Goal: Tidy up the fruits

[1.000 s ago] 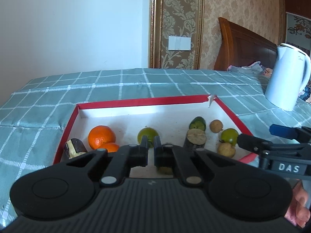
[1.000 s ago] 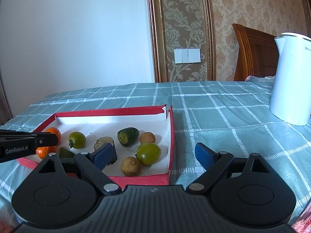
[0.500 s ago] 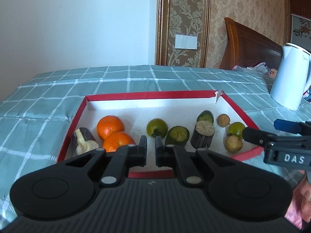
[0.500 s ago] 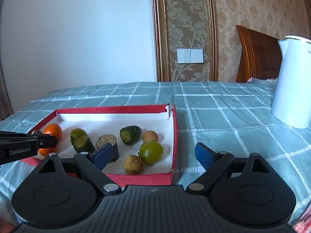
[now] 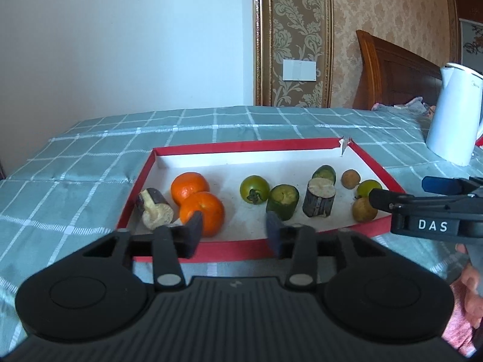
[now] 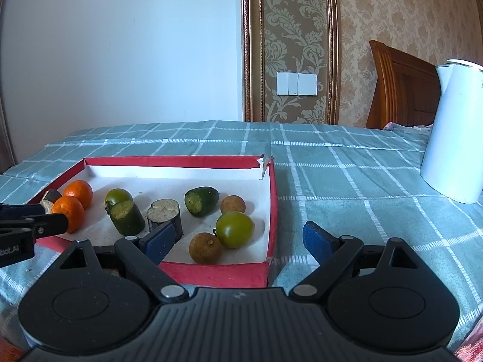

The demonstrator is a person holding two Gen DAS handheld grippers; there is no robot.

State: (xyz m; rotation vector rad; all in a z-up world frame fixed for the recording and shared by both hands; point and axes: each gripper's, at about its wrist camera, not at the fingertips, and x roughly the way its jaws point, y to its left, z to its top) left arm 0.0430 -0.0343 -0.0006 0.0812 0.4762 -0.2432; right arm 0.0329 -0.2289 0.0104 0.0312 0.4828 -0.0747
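A red tray [image 5: 374, 169] with a white floor holds the fruit. Two oranges [image 5: 201, 212] lie at its left beside an eggplant piece [image 5: 154, 208]. A green tomato [image 5: 254, 188], a cucumber piece [image 5: 282, 200] and an eggplant stump [image 5: 320, 199] sit mid-tray. Longans [image 5: 363, 209] and a second green tomato [image 6: 235, 229] lie at the right. My left gripper [image 5: 234, 230] hovers at the tray's near edge, its jaws opening with nothing between them. My right gripper [image 6: 238, 238] stands open over the tray's near right corner, empty.
A white kettle [image 6: 455, 132] stands on the green checked tablecloth [image 6: 347, 181] to the right of the tray. A wall and a wooden headboard [image 6: 401, 90] lie behind the table. A person's hand [image 5: 471, 286] shows at the lower right of the left wrist view.
My left gripper has drawn back toward the tray's near edge, uncovering the cucumber piece, and its jaws have gone from shut to parted. The right gripper has stayed put.
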